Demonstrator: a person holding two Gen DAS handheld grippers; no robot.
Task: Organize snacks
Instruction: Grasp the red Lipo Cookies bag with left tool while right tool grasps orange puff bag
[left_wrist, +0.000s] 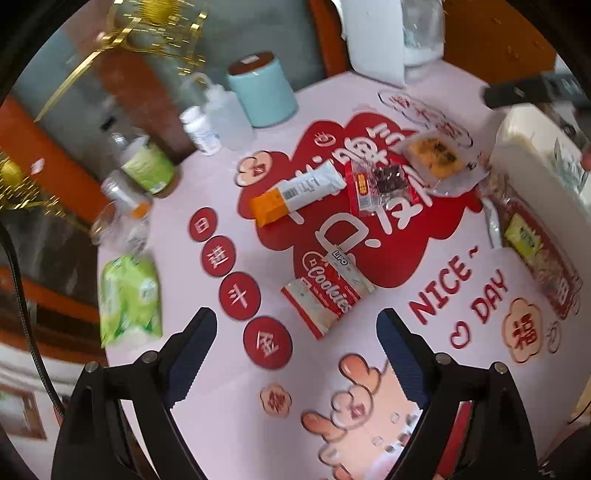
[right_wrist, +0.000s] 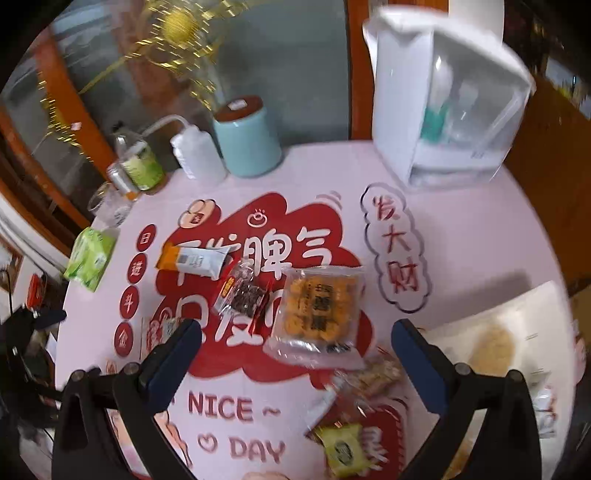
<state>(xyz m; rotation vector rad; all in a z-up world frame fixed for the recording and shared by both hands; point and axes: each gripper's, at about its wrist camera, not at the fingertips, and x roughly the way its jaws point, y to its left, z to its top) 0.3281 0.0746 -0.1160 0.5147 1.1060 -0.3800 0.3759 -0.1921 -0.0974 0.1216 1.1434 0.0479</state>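
A: Right, biggest thing first: the round table (right_wrist: 461, 236) under a pink cloth with red lettering fills both views, and every snack lies on it.

B: And at the back edge, the white water dispenser (right_wrist: 436, 99) stands upright, with the pale blue canister (right_wrist: 247, 142) beside it to the left.

A: Next to that canister sit a squeeze bottle (right_wrist: 195, 155) and a green-labelled jar (right_wrist: 142, 168). A green tissue pack (left_wrist: 129, 299) lies at the left rim.

B: Over on the right there's a white tray (right_wrist: 517, 332), with something pale and round in it; too blurred to name.

A: Snacks now! The clear packet of yellow pastry (right_wrist: 319, 310) lies mid-table, just ahead of the right gripper (right_wrist: 295, 343), whose fingers are spread wide with nothing between them.

B: Touching that packet on its left, the dark snack packet (right_wrist: 245, 295); further left, the orange and white bar (right_wrist: 192, 260).

A: Nearest the right camera lies a long red packet with a green label (right_wrist: 351, 439), badly blurred.

B: From the left wrist, the red and white Cookies packet (left_wrist: 328, 291) lies just ahead of the left gripper (left_wrist: 295, 332). Its fingers are wide apart too, holding nothing.
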